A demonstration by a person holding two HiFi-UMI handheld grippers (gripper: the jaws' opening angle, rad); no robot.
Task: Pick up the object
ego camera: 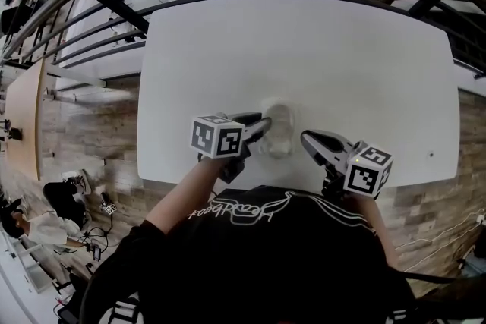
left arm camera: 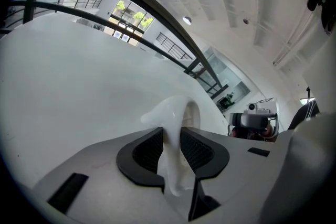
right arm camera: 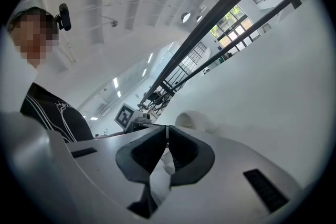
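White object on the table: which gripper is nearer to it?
Left. The left gripper has the white object between its fingers; the right gripper is beside it, apart, fingers together.

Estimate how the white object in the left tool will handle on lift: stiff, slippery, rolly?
Probably light: the white object looks hollow and thin-walled where the left tool pinches its wall. Likely slippery: the surface is glossy, so it might slide in the grip. Its rounded body could roll on the table if released.
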